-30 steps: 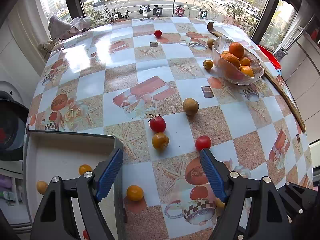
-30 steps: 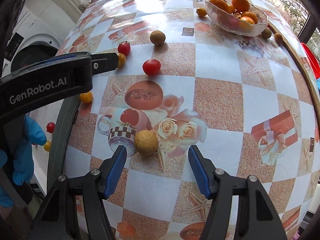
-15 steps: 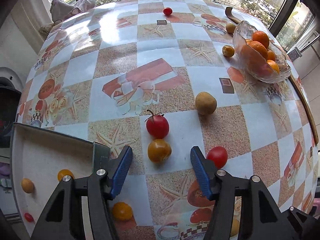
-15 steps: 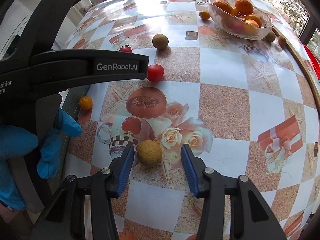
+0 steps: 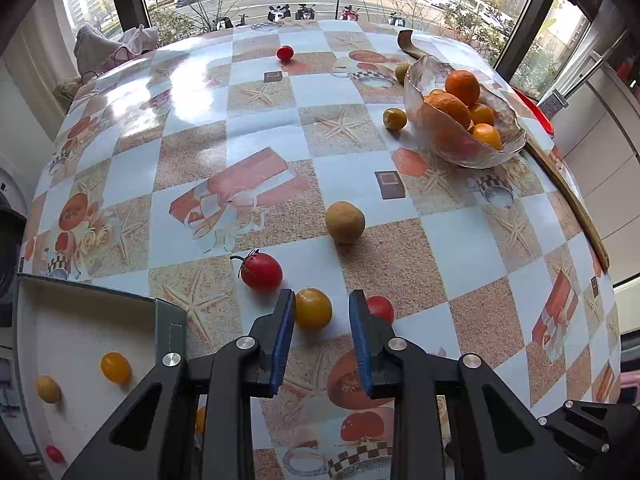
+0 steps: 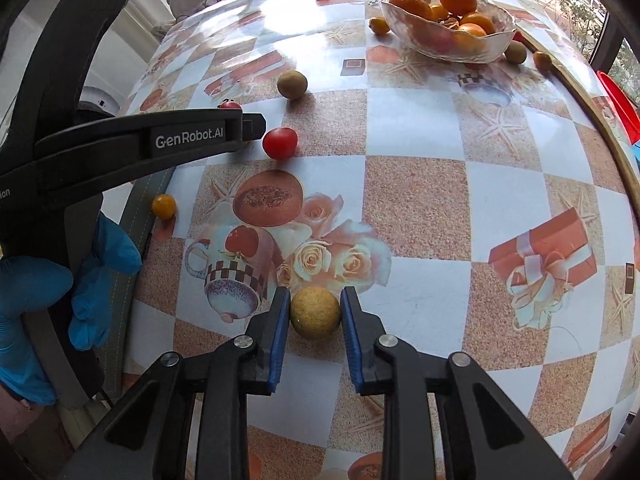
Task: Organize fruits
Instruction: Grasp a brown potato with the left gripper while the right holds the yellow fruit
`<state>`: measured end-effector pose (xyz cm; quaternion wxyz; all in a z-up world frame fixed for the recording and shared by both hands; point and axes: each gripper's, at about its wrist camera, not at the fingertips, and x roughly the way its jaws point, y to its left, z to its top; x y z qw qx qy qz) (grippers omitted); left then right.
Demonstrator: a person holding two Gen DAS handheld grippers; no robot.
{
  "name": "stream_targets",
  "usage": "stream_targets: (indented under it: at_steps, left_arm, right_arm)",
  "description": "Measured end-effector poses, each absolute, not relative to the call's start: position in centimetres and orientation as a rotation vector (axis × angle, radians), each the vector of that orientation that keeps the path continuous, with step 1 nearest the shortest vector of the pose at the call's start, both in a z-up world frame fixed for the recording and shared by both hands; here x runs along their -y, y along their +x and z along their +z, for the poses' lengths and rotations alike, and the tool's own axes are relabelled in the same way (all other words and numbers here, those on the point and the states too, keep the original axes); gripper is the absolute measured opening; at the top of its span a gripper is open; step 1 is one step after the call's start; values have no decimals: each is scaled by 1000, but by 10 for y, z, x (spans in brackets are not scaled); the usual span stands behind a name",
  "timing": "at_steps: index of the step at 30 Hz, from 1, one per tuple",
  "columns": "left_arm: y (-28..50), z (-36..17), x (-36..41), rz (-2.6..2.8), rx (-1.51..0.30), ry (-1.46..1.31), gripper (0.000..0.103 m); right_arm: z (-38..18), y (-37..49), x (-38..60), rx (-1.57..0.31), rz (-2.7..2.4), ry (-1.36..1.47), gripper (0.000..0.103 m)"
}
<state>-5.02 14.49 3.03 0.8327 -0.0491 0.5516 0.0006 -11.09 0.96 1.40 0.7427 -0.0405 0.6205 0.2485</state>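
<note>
My left gripper (image 5: pixel 322 312) stands around a yellow cherry tomato (image 5: pixel 313 308) on the patterned table; its left pad touches the tomato, a gap shows on the right. A red stemmed tomato (image 5: pixel 261 271) lies just left and a red tomato (image 5: pixel 380 308) is behind the right finger. My right gripper (image 6: pixel 315 312) is closed onto a round yellow-brown fruit (image 6: pixel 315 312) resting on the table; both pads touch it. The left gripper's body (image 6: pixel 132 148) crosses the right wrist view.
A glass bowl (image 5: pixel 500 148) of oranges stands at the far right. A grey-rimmed white tray (image 5: pixel 72 328) at the near left holds small tomatoes. A brown round fruit (image 5: pixel 345 222), a yellow fruit (image 5: pixel 395 118) and a far red tomato (image 5: pixel 285 53) lie on the table.
Both grippers moved forward and their jaws narrowed. The left came around the yellow tomato; the right closed onto the yellow-brown fruit.
</note>
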Motion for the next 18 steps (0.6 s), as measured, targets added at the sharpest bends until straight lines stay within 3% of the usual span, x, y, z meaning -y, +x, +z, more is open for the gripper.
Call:
stream_targets:
  at_steps: [11,18]
  left_arm:
    - [-70,30,-114,-52,-1189,-25,20]
    - [-70,40,-141,4,-1170,-90,20]
  right_arm:
    - [21,-109,33,-1366,482,-37,28]
    - [25,-114,41,-1360,469,-3,28]
